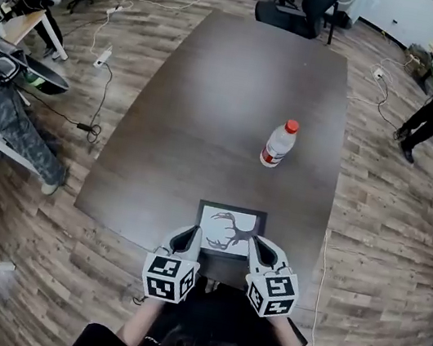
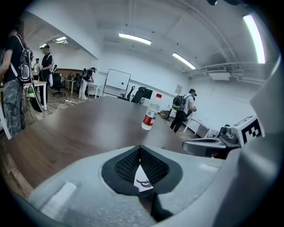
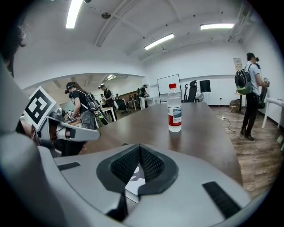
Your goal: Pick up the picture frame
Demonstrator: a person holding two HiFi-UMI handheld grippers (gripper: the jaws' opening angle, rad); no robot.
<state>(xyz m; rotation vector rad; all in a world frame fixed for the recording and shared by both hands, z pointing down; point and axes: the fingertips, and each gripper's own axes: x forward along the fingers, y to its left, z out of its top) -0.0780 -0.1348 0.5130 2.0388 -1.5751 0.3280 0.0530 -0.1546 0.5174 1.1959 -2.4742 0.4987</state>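
Nearest the person, the left gripper (image 1: 190, 233) and the right gripper (image 1: 257, 245) each have their fingers pressed together, with nothing pinched. Their tips sit at the left and right sides of the picture frame (image 1: 230, 227). Contact with it cannot be told. The frame lies flat at the near edge of the dark worktop (image 1: 212, 101). Farther along, well apart, stands a red-capped bottle (image 1: 279, 143).

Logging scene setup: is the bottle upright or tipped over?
Upright: the bottle stands on its base on the table, red cap on top, in both gripper views.
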